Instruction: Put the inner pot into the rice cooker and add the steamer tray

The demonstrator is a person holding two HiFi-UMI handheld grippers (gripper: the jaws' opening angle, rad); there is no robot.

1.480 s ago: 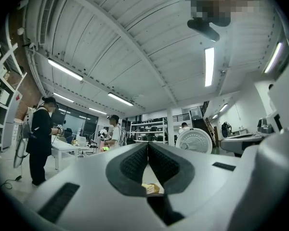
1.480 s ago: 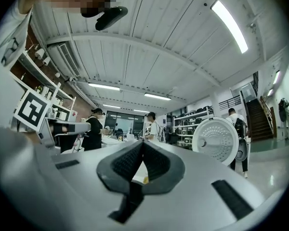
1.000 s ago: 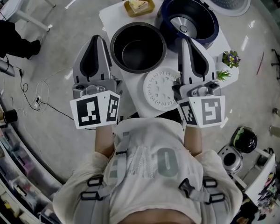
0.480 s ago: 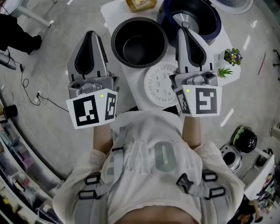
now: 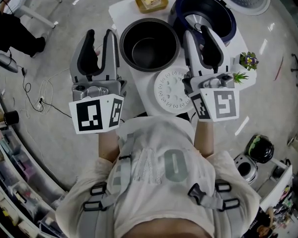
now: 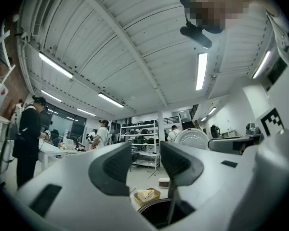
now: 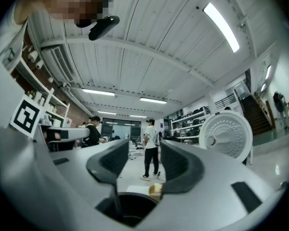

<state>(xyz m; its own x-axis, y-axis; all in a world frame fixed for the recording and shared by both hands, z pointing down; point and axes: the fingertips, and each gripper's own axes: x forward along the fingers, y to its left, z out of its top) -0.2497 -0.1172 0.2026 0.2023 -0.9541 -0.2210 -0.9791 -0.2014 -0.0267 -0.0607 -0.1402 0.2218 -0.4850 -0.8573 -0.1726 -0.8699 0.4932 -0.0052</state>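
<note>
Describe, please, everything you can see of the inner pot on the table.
The inner pot is a round, deep, dark vessel with a thin rim, matte like coated metal, and empty. It stands upright on the white table, close beside the open rice cooker, with the white steamer tray just nearer the person. Nothing grips it.

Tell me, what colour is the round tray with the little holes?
White. The round perforated steamer tray shows best in the head view.
</note>
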